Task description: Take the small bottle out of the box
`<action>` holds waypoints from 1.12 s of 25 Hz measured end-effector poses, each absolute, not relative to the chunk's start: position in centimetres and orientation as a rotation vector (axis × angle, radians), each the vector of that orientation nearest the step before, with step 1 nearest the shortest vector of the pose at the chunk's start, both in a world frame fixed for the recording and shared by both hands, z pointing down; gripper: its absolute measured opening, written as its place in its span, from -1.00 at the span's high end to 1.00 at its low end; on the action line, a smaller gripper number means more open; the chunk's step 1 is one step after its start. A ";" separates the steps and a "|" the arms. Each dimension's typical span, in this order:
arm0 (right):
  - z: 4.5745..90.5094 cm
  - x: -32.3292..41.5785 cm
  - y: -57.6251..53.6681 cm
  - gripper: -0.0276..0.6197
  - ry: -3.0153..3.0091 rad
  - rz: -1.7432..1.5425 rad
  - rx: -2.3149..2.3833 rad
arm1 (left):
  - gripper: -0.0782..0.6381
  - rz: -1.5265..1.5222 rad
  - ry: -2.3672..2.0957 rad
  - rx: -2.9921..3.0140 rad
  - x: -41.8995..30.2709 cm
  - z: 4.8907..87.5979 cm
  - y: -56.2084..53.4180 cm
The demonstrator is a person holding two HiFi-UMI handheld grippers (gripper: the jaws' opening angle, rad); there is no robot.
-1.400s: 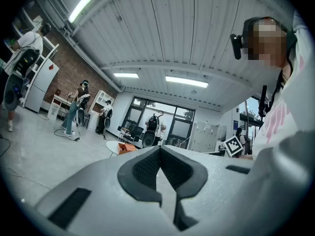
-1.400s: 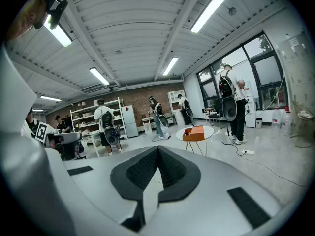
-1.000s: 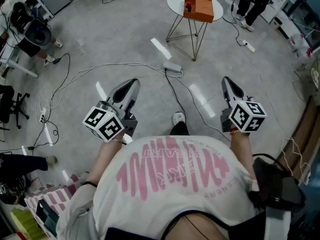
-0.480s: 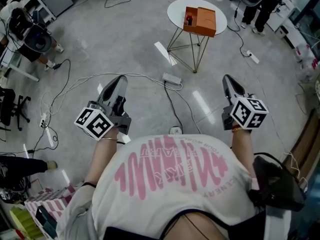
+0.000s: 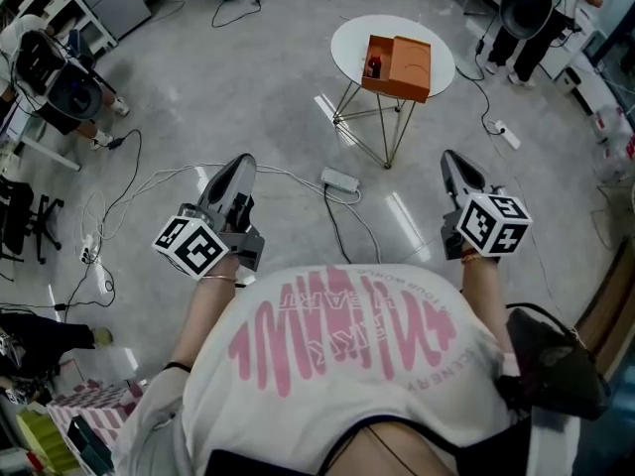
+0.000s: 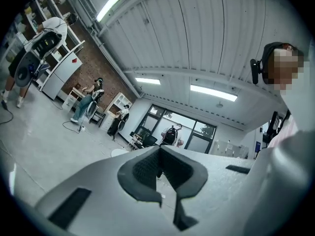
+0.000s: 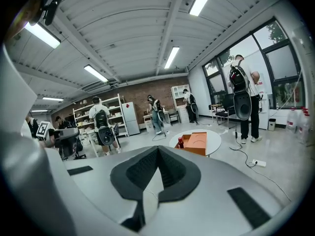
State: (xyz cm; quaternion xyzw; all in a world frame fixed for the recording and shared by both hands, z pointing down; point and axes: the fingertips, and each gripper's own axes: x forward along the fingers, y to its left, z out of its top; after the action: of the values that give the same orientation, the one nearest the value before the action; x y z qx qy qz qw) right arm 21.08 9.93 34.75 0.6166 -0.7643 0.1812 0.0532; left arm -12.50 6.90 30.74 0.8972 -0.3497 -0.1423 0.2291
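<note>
An orange box (image 5: pixel 399 65) sits on a small round white table (image 5: pixel 437 46) far ahead of me; the box (image 7: pixel 197 143) also shows in the right gripper view. A small dark red bottle (image 5: pixel 374 66) stands in the box's left compartment, its top (image 7: pixel 180 142) just visible beside the orange wall. My left gripper (image 5: pixel 238 168) is held at waist height on the left, jaws shut and empty (image 6: pixel 158 166). Level with it on the right, my right gripper (image 5: pixel 451 162) is likewise shut with nothing in it (image 7: pixel 158 162). Both are far short of the table.
Cables and a grey power adapter (image 5: pixel 340 179) lie on the concrete floor between me and the table. Its thin wire legs (image 5: pixel 372 127) splay outward. People stand at the back (image 7: pixel 243 96), with office chairs (image 5: pixel 25 216) and shelves at the left.
The table and box have shifted lower in the head view, so I am closer to them. Both grippers stay shut at about the same height; the left one has swung slightly leftward.
</note>
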 end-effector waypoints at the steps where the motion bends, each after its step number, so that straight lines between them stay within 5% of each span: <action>1: 34.9 21.7 9.1 0.91 -2.324 0.552 1.867 | 0.76 -0.394 -0.968 2.472 -11.9 30.6 6.1; 28: 38.6 24.4 6.8 0.90 -2.302 0.604 1.799 | 0.76 -0.382 -1.017 2.446 -9.0 33.3 3.9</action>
State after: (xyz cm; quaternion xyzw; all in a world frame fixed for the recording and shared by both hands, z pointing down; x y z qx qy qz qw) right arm 24.37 6.84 38.65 0.6012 -0.7691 0.2020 0.0788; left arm -8.97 3.90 33.34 0.8893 -0.3696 -0.1388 0.2307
